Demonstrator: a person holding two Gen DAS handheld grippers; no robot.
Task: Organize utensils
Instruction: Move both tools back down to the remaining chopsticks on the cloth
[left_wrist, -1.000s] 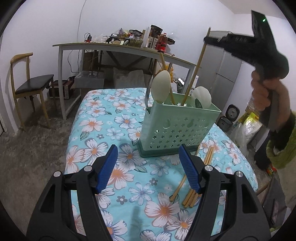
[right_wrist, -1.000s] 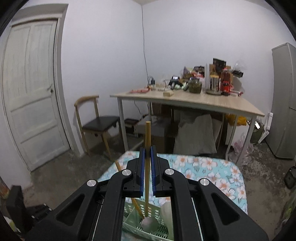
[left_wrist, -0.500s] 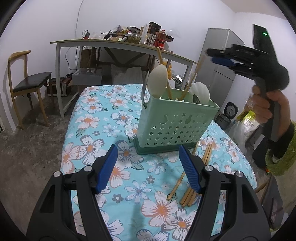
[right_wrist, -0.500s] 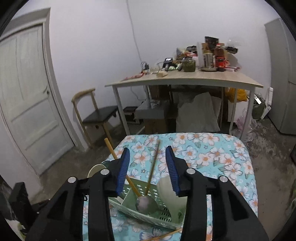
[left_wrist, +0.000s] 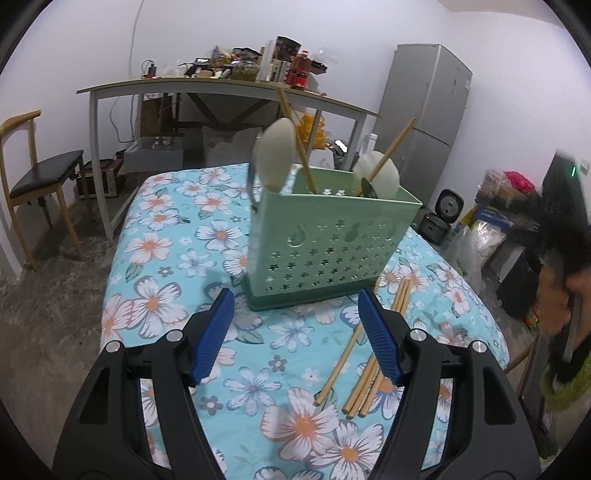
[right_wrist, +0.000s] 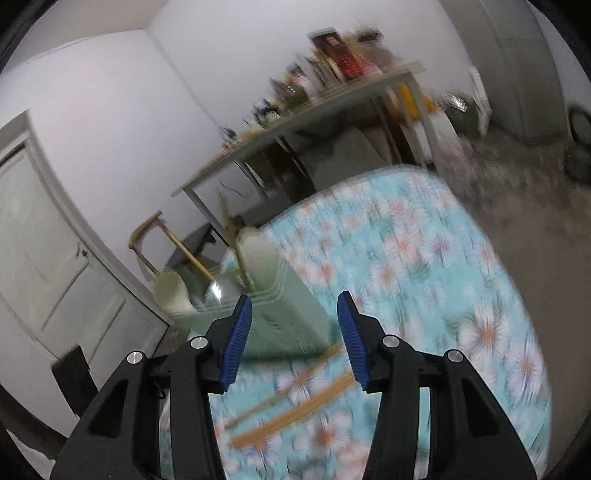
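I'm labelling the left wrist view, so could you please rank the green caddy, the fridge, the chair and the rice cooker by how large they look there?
1. Green caddy, though it is nearest the camera.
2. Fridge.
3. Chair.
4. Rice cooker.

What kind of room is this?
Probably a plain room in a home used as a kitchen. A fridge stands by the wall, a rice cooker sits on the floor, and a green utensil holder stands on the flowered tablecloth.
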